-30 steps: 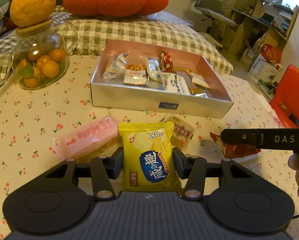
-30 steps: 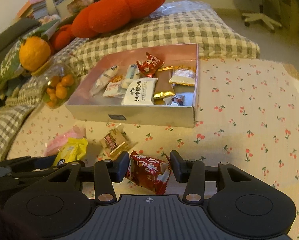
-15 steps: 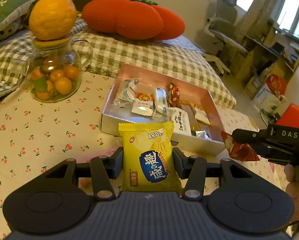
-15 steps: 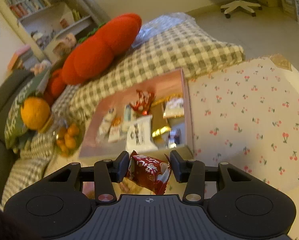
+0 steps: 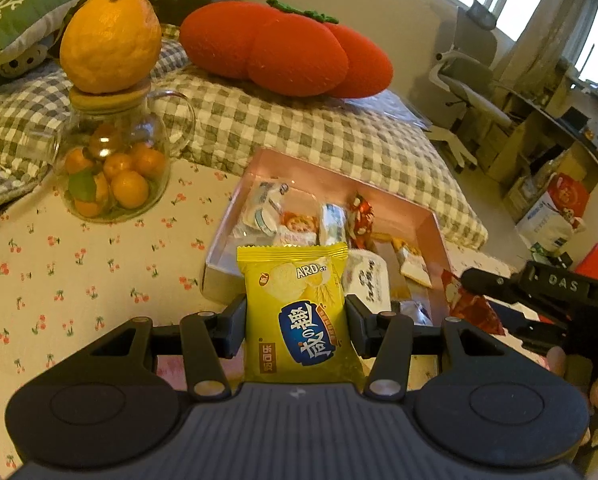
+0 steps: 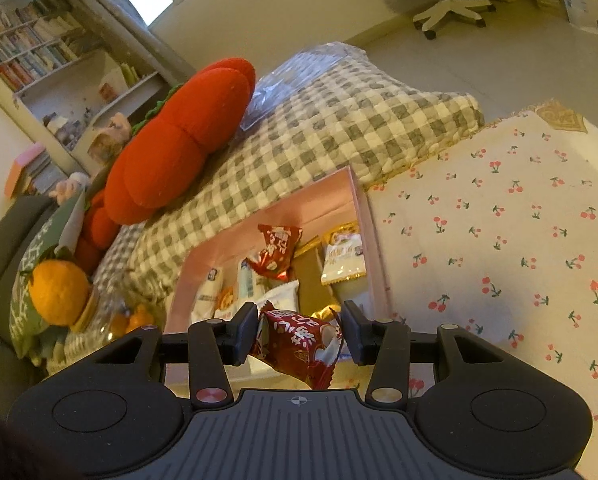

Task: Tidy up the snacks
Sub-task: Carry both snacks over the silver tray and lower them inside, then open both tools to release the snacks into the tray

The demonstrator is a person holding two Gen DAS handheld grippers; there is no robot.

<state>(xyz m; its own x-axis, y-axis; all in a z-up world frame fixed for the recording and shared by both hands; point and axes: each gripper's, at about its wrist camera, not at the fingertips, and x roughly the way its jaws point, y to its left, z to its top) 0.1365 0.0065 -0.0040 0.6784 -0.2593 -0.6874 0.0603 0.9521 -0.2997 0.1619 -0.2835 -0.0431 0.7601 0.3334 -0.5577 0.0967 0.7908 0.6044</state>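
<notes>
My left gripper [image 5: 295, 322] is shut on a yellow chip bag [image 5: 299, 312] and holds it in the air over the near edge of the pink box [image 5: 383, 196]. My right gripper [image 6: 299, 334] is shut on a red snack packet [image 6: 297, 344], also raised over the box's [image 6: 363, 216] near edge. The right gripper [image 5: 465, 276] with its red packet [image 5: 469, 304] shows at the right of the left wrist view. The box holds several snack packets, among them a white one [image 5: 369, 276] and a red one [image 6: 277, 246].
A glass jar of small oranges [image 5: 111, 168] with a big orange [image 5: 109, 36] on its lid stands left of the box on the cherry-print cloth [image 6: 499, 240]. A checked cushion [image 5: 299, 128] and a red plush [image 5: 295, 50] lie behind the box.
Both grippers have lifted their packets off the table and moved forward over the box's near edge. The loose snacks on the cloth have dropped out of sight.
</notes>
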